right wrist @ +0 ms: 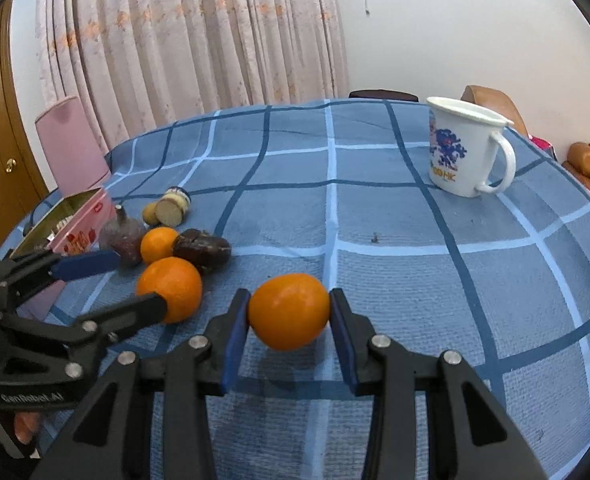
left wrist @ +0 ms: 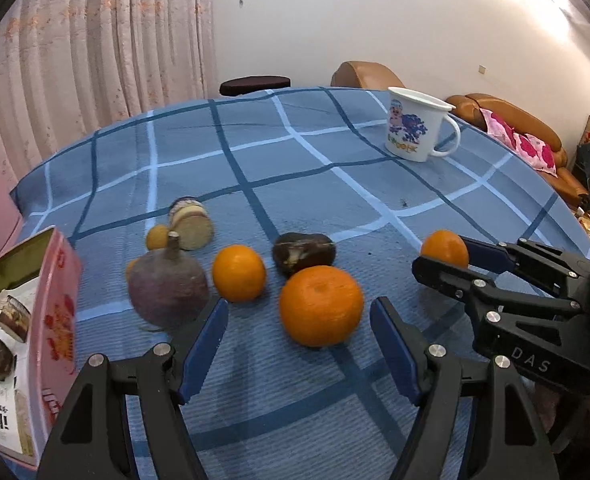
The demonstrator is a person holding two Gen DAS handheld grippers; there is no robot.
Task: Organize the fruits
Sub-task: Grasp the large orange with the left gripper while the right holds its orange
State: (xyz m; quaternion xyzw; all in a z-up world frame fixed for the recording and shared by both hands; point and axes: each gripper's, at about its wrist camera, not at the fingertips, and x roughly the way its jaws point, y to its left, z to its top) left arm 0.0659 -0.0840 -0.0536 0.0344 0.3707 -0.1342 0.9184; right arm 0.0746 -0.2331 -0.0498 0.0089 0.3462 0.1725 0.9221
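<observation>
Gripping a small orange (right wrist: 289, 311) between both blue pads, the right tool (right wrist: 289, 322) holds it just above the checked worktop (right wrist: 415, 280); the left tool (left wrist: 299, 354) stands wide, a larger orange (left wrist: 321, 306) sitting between and just ahead of its tips; beyond that lie a dark brown fruit (left wrist: 304, 254), another orange (left wrist: 238, 273) and a purple round fruit (left wrist: 168, 287); a pink tin (left wrist: 31, 344) stands at its left; a white mug (right wrist: 465, 148) stands far ahead of the right tool.
</observation>
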